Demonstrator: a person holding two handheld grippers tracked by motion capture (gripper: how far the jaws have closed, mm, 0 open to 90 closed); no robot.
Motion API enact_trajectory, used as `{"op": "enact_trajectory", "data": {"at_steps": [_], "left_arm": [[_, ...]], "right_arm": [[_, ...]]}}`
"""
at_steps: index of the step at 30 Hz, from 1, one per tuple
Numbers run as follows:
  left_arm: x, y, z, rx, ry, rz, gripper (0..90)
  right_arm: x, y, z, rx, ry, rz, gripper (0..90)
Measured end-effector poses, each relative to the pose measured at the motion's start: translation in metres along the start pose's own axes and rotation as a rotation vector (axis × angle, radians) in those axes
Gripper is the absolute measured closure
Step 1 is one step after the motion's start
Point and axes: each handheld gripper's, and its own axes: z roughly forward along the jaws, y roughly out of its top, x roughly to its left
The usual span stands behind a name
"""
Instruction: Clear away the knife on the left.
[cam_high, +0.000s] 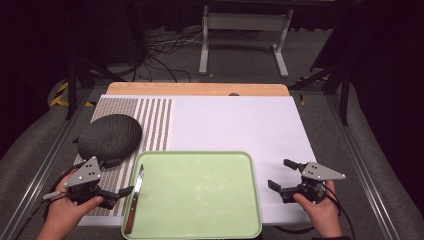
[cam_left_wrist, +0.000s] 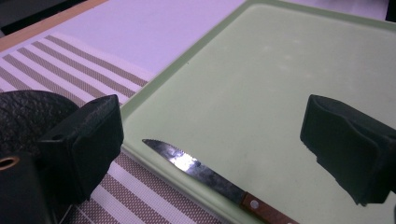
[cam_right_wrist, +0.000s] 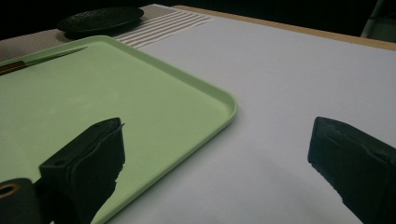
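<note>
Knife, a serrated steel blade with wooden handle (cam_high: 136, 198), lay along the pale green plastic tray's (cam_high: 200, 195) nine-o'clock rim, apparently released; left gripper (cam_high: 121, 191) beside it and right gripper (cam_high: 279, 176) both gaped empty.

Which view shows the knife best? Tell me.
The left gripper view: the knife lies close, serrated blade sharp. The high view shows it whole but small at the tray's left edge; the right gripper view shows it far off.
</note>
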Motion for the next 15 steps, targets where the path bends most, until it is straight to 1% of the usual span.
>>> {"op": "enact_trajectory", "data": {"at_steps": [1, 3, 4, 5, 7, 9, 10, 13, 14, 15], "left_arm": [[0.000, -0.003, -0.001, -0.005, 0.003, 0.000, 6.9], [0.001, -0.008, -0.003, -0.032, 0.016, 0.010, 6.9], [0.001, -0.010, -0.005, -0.052, 0.021, 0.007, 6.9], [0.002, -0.012, -0.007, -0.095, 0.020, 0.001, 7.0], [0.005, -0.015, -0.010, -0.127, 0.009, -0.008, 6.8], [0.009, -0.020, -0.011, -0.141, -0.002, -0.016, 6.1], [0.009, -0.020, -0.011, -0.141, -0.002, -0.016, 6.3], [0.018, -0.027, -0.010, -0.142, 0.006, -0.018, 5.6], [0.020, -0.030, -0.010, -0.146, 0.006, -0.032, 5.5], [0.023, -0.033, -0.010, -0.147, 0.006, -0.036, 5.5]], "right_arm": [[0.000, 0.000, 0.000, 0.000, 0.000, 0.000, 4.6], [0.000, 0.000, 0.000, -0.002, -0.002, -0.001, 4.6], [0.000, 0.000, 0.000, -0.002, -0.004, 0.000, 4.6], [0.000, 0.000, 0.000, -0.003, -0.005, -0.001, 4.6], [0.000, 0.000, 0.000, -0.005, -0.006, 0.000, 4.6], [0.000, 0.000, 0.000, -0.011, -0.008, -0.002, 4.6], [0.000, 0.000, 0.000, -0.011, -0.008, -0.002, 4.6], [0.000, -0.001, -0.001, -0.020, -0.013, -0.001, 4.5], [0.000, -0.001, -0.001, -0.022, -0.013, -0.002, 4.5], [0.000, -0.001, -0.001, -0.022, -0.013, -0.002, 4.5]]}}
